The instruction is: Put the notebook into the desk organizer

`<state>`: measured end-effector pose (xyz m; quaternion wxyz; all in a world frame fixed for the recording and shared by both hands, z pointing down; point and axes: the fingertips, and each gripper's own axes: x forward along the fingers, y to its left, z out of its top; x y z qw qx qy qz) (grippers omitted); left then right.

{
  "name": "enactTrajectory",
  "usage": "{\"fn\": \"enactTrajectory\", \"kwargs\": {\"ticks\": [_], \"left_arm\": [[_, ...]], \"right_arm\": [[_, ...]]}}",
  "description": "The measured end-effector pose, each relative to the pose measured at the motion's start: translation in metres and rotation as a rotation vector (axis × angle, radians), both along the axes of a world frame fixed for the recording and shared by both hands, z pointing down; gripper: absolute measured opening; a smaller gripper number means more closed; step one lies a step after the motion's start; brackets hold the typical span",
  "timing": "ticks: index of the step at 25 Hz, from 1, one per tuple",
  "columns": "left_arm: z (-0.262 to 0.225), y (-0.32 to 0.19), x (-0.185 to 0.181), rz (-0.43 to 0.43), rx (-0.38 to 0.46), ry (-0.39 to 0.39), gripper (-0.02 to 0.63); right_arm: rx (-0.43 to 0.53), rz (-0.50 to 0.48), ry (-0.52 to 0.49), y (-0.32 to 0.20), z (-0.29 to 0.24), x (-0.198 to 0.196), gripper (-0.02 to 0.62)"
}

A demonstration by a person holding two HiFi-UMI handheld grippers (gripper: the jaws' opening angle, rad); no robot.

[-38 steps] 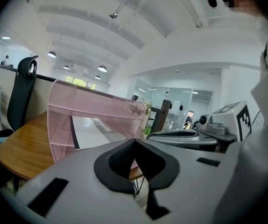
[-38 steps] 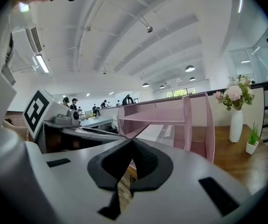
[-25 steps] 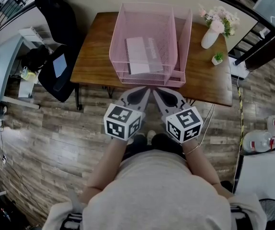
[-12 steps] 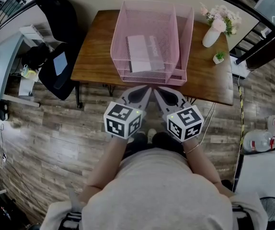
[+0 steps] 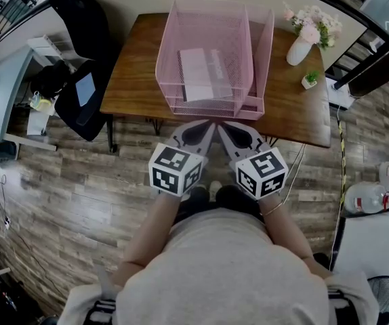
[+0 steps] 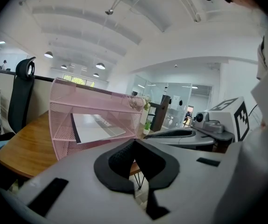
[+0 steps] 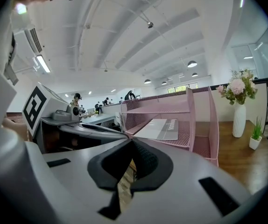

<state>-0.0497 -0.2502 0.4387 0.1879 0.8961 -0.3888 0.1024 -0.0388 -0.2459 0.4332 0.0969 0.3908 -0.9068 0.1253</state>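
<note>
A white notebook lies flat on a shelf inside the pink mesh desk organizer, which stands on the wooden desk. The notebook also shows from the left gripper view, and from the right gripper view the notebook sits in the organizer. Both grippers are held side by side in front of the desk's near edge, away from the organizer. My left gripper is shut and holds nothing. My right gripper is shut and holds nothing too.
A white vase of pink flowers and a small potted plant stand on the desk's right end. A black office chair stands left of the desk. Water bottles lie on the wooden floor at the right.
</note>
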Motion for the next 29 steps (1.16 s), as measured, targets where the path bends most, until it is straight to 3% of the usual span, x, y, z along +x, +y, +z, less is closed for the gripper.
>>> {"fn": "enactTrajectory", "kwargs": {"ticks": [29], "left_arm": [[0.0055, -0.0035, 0.0015, -0.003, -0.022, 0.020, 0.010]], "right_arm": [[-0.023, 0.022, -0.019, -0.0060, 0.0056, 0.0033, 0.009]]}}
